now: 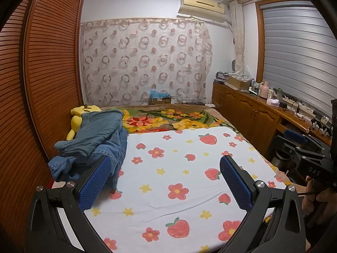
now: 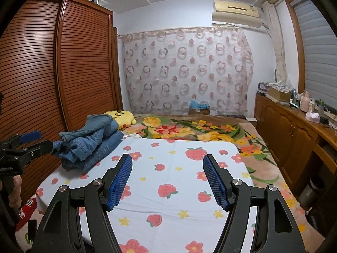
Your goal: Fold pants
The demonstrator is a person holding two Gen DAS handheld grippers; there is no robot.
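A heap of blue denim pants [image 1: 94,141] lies crumpled at the left side of the bed, on the edge of the white sheet printed with strawberries and flowers [image 1: 179,179]. In the right wrist view the heap [image 2: 90,145] sits far left. My left gripper [image 1: 166,164] is open and empty above the sheet, its left finger just in front of the denim. My right gripper [image 2: 167,162] is open and empty over the middle of the sheet, well right of the pants. Each gripper shows at the edge of the other's view.
A yellow plush toy [image 1: 81,113] lies behind the pants. A floral blanket [image 1: 168,120] covers the far bed. A slatted wooden wardrobe [image 1: 42,73] runs along the left. A wooden cabinet [image 1: 252,109] with clutter stands on the right.
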